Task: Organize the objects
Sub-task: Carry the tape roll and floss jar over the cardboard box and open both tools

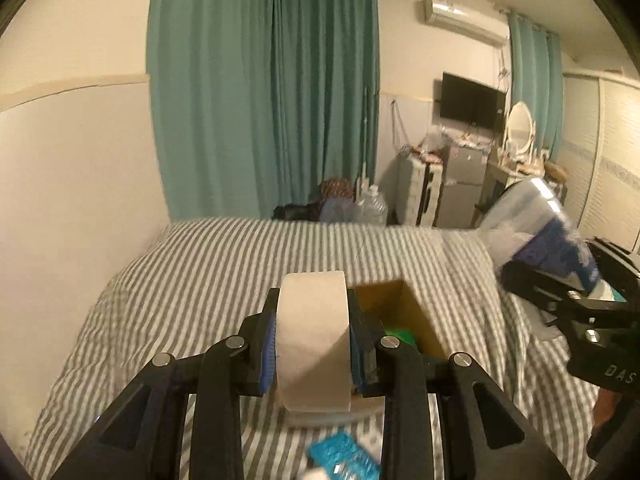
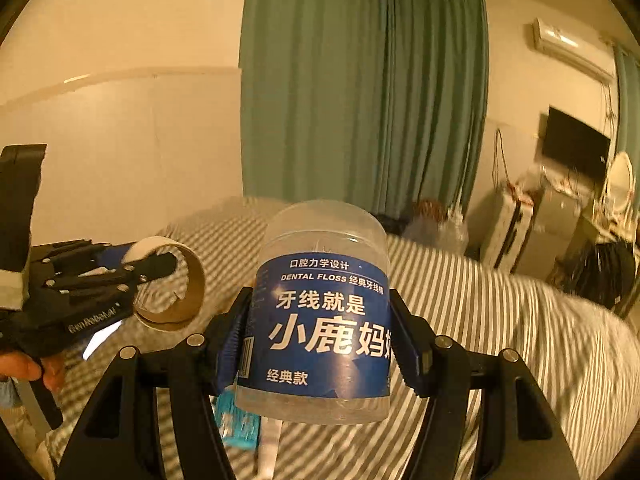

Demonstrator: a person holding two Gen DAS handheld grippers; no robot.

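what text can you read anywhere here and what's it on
Dental floss jar label: "口腔力学设计", "DENTAL FLOSS 经典牙线棒", "牙线就是", "小鹿妈" (cut off), "经典款".
Left tool body: "GenRobot.AI".
Right tool body: "DAS", cut off.
Jar barcode digits: too small to read.

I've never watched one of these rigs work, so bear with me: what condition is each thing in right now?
Tape roll: upright on edge, clamped in the left gripper, off the bed.
Dental floss jar: upright, lid on, clamped in the right gripper.
Cardboard box: open on the striped bed, something green inside.
Teal packet: lying flat on the bed.
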